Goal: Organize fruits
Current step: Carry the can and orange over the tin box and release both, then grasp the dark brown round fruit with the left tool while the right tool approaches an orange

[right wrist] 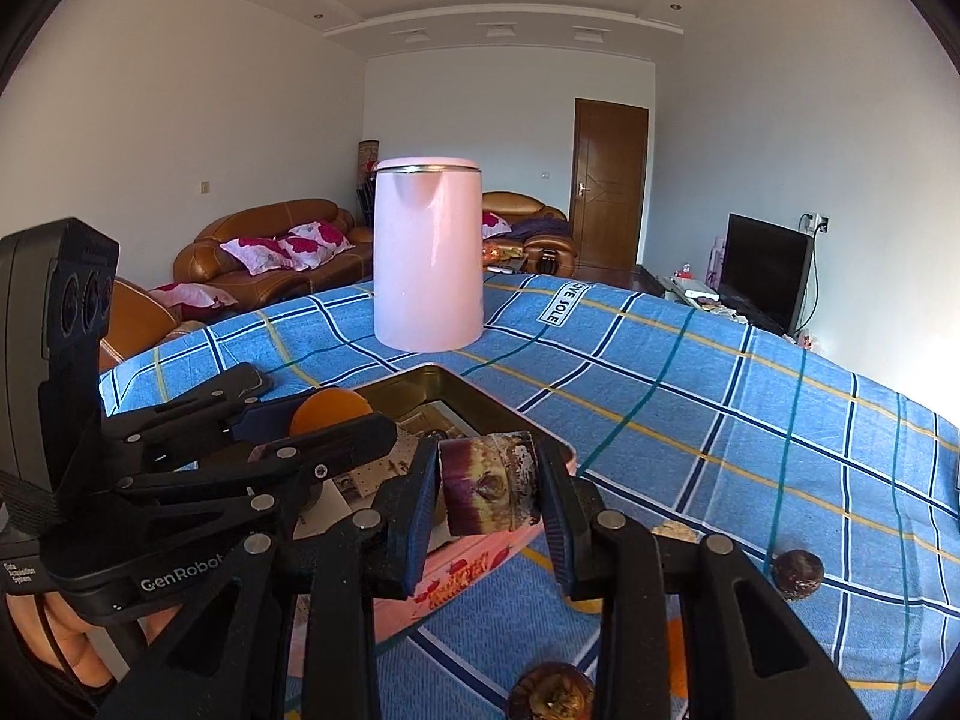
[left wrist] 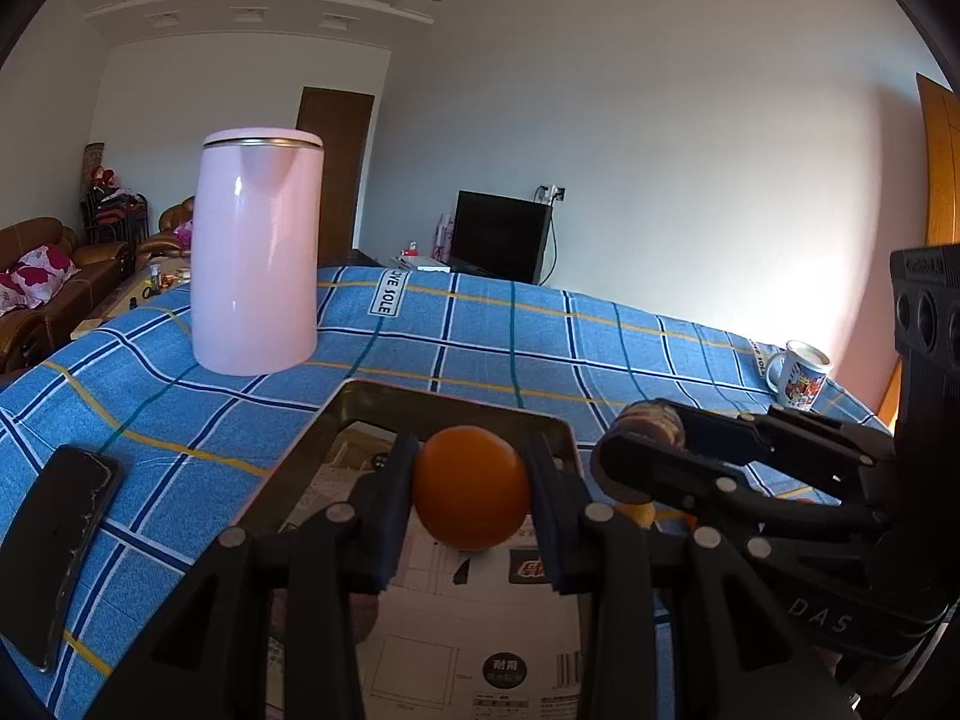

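Note:
An orange [left wrist: 471, 495] is clamped between the pads of my left gripper [left wrist: 471, 468], which is shut on it just above a rectangular metal tin [left wrist: 384, 389] lined with printed paper. My right gripper [right wrist: 489, 471] is shut on a purple-brown fruit [right wrist: 486, 489] with a yellowish blotch, held over the tin's near right rim [right wrist: 480, 403]. Each gripper shows in the other's view: the right gripper [left wrist: 636, 432] with its fruit [left wrist: 654, 420] on the right side, the left gripper [right wrist: 324, 405] with the orange [right wrist: 330, 411] on the left side.
A tall pink kettle [left wrist: 255, 252] stands behind the tin on the blue checked tablecloth [left wrist: 510, 330]. A black phone [left wrist: 57, 540] lies at the left, a printed mug [left wrist: 801, 375] at the far right. Two dark round fruits [right wrist: 797, 573] [right wrist: 552, 693] lie on the cloth near me.

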`<state>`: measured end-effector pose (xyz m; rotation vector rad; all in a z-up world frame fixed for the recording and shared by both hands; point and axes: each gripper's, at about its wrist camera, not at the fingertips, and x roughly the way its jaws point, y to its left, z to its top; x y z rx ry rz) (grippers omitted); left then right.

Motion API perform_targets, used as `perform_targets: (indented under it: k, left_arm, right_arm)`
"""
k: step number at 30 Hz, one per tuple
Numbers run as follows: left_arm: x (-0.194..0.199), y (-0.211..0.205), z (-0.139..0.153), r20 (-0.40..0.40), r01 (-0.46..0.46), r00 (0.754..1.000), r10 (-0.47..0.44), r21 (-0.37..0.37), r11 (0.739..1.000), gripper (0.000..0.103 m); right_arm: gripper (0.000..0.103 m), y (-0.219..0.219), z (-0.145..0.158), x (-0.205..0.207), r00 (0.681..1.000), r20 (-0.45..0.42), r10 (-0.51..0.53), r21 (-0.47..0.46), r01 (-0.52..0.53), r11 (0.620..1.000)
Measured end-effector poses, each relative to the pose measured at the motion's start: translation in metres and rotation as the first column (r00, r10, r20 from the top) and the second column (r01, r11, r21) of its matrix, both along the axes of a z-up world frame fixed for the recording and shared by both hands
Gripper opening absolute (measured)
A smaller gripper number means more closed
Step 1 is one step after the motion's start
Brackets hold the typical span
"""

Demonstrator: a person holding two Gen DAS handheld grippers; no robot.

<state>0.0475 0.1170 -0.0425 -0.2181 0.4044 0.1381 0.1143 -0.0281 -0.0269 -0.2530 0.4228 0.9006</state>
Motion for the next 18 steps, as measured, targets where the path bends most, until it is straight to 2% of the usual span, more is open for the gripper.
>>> perform_targets:
  k: [12, 15, 17, 18]
  left_arm:
    - [-0.004, 0.024, 0.0, -0.017, -0.037, 0.999, 0.037, -0.021, 0.999, 0.037]
    - [-0.006, 0.026, 0.001, -0.009, -0.049, 0.999, 0.048, -0.025, 0.999, 0.049]
    - [-0.008, 0.027, 0.001, -0.004, -0.054, 0.999, 0.054, -0.024, 0.998, 0.053]
    - [-0.008, 0.027, 0.002, -0.002, -0.056, 0.998, 0.056, -0.025, 0.998, 0.054]
  right_arm:
    - [0.034, 0.037, -0.021, -0.003, 0.998, -0.047, 0.047, -0.112, -0.052, 0.992]
    - [0.036, 0.036, -0.024, -0.003, 0.995, -0.074, 0.061, -0.104, -0.069, 0.992]
    - [0.046, 0.034, -0.023, -0.001, 0.994, -0.093, 0.06, -0.091, -0.069, 0.993]
    - [0.048, 0.033, -0.022, -0.001, 0.995, -0.088, 0.056, -0.086, -0.064, 0.994]
